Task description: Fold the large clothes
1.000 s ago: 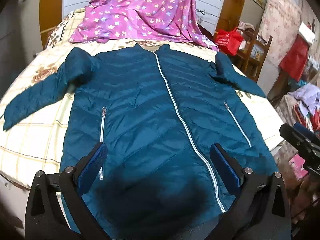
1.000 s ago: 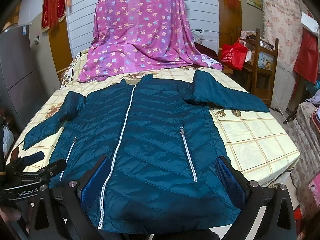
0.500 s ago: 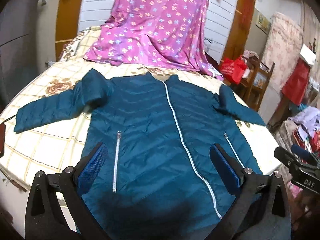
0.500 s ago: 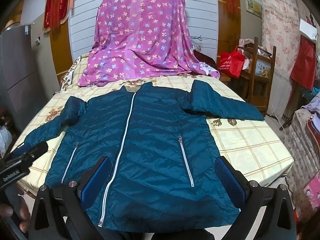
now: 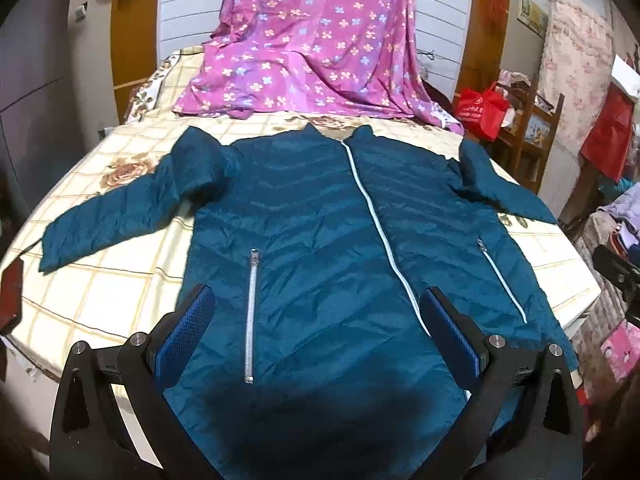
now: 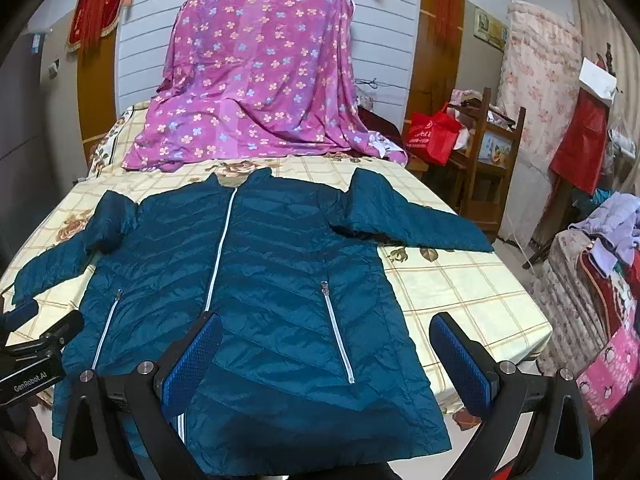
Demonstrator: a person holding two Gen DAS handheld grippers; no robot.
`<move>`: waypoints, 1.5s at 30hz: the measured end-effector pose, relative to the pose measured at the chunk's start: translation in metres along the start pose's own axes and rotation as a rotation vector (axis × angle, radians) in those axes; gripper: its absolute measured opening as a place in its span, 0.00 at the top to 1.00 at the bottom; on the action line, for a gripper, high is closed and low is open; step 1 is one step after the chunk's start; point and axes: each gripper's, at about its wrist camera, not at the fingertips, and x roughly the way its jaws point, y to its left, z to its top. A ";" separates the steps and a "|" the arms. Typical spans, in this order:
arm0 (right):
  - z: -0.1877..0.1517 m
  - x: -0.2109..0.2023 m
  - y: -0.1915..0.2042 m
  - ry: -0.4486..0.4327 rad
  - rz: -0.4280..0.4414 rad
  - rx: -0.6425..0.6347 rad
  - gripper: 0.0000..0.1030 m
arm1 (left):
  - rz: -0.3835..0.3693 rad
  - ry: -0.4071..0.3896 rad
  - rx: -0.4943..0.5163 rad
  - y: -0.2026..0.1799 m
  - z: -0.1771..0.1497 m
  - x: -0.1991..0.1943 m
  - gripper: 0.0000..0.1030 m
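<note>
Two wide-open tools hover over quilted, glossy teal jacket (image 5: 320, 248) lying flat.

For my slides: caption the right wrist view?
Open right gripper above a teal jacket spread flat on the bed.

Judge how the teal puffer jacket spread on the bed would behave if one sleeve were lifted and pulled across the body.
The teal puffer jacket is probably floppy: its left sleeve already lies bent and rumpled. Its puffy quilted fill suggests it is light for its bulk and may spring back from a fold. The shiny shell looks slippery, so it could slide on the checked bedsheet.
</note>
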 end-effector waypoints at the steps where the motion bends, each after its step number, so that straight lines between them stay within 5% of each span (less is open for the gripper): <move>1: 0.001 0.002 0.001 0.003 0.002 -0.005 0.00 | -0.010 -0.004 0.001 -0.001 0.000 0.000 0.00; 25: -0.003 0.031 -0.003 0.037 0.073 0.028 0.00 | 0.090 0.007 -0.011 0.000 0.008 0.009 0.00; 40: -0.009 0.107 -0.004 -0.033 0.153 0.033 0.00 | 0.194 0.095 -0.086 -0.018 0.013 0.083 0.00; 45: -0.013 0.109 -0.022 -0.051 0.164 0.139 0.00 | 0.226 0.175 -0.079 -0.023 0.007 0.104 0.00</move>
